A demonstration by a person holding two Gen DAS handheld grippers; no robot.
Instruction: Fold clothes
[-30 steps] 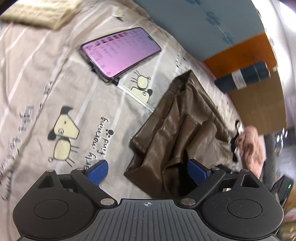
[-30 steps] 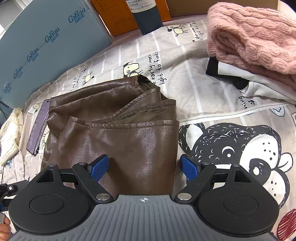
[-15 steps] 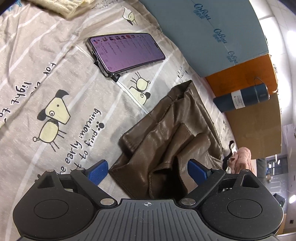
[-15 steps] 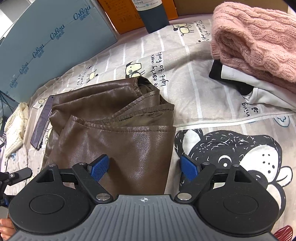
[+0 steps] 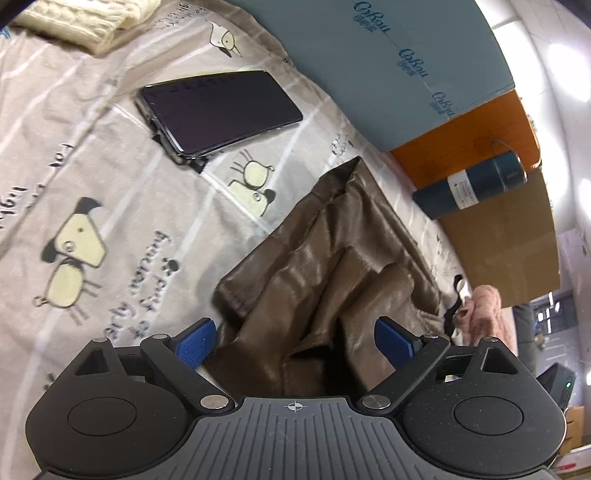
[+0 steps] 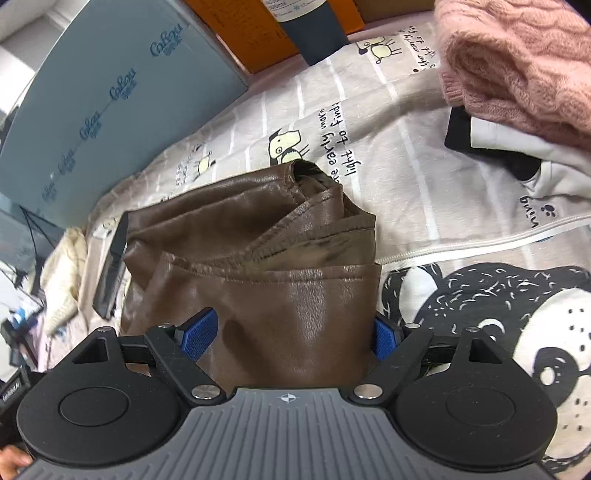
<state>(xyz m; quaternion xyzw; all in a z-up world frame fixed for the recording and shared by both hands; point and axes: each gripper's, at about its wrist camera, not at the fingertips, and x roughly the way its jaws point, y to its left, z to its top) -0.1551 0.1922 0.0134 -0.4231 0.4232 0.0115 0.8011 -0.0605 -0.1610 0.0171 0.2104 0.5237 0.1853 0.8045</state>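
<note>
A brown leather garment (image 5: 332, 266) lies folded in several layers on the printed bedsheet (image 5: 110, 206). My left gripper (image 5: 295, 341) is open, and the garment's near end lies between its blue pads (image 5: 195, 343) without being pinched. In the right wrist view the same garment (image 6: 277, 280) shows its stacked hems facing away. My right gripper (image 6: 291, 336) is open and straddles the near folded edge. That edge fills the gap between its pads (image 6: 199, 332) and partly hides the right one.
A dark phone (image 5: 221, 110) lies on the sheet left of the garment. A cream knit (image 5: 74, 18) lies beyond it. A blue foam board (image 5: 369, 55), an orange box (image 5: 469, 133) and a dark bottle (image 5: 469, 188) stand behind. A pink sweater (image 6: 517, 62) rests on a white-and-black garment (image 6: 517, 162).
Both grippers have come closer over the leather garment, which now fills the space between each pair of fingers. The phone's screen has gone dark. Neither gripper has changed its opening.
</note>
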